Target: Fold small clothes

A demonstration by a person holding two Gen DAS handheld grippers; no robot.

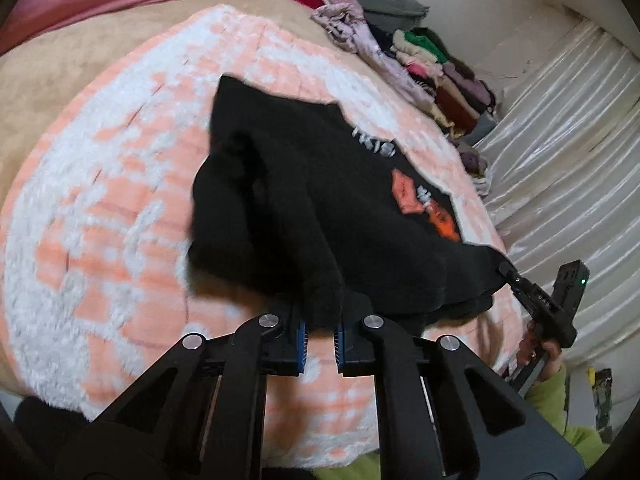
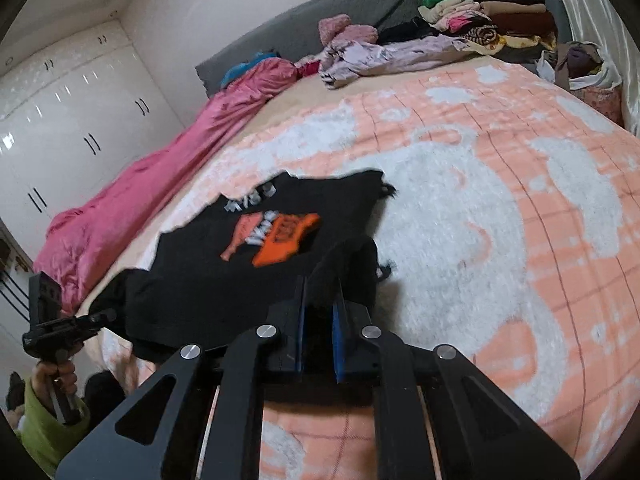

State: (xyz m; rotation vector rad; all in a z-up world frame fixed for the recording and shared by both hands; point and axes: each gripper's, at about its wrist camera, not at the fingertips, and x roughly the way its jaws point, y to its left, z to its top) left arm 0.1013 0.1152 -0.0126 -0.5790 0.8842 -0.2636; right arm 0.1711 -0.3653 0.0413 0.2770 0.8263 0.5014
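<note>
A small black shirt point(image 1: 304, 200) with an orange and white print point(image 1: 424, 200) lies partly lifted over the peach and white blanket point(image 1: 100, 220). My left gripper point(image 1: 320, 332) is shut on a black fold of the shirt's near edge. My right gripper point(image 2: 320, 312) is shut on another part of the shirt's point(image 2: 224, 276) edge. In the left wrist view the right gripper point(image 1: 508, 270) pinches the shirt's right corner. In the right wrist view the left gripper point(image 2: 108, 314) holds the left corner. The print point(image 2: 276, 236) faces up.
A pink quilt point(image 2: 160, 176) lies along the bed's far side. A pile of folded and loose clothes point(image 2: 472, 28) sits near the grey headboard point(image 2: 344, 12). White wardrobes point(image 2: 72, 120) stand beyond the bed. A shiny white curtain point(image 1: 568, 160) hangs on the other side.
</note>
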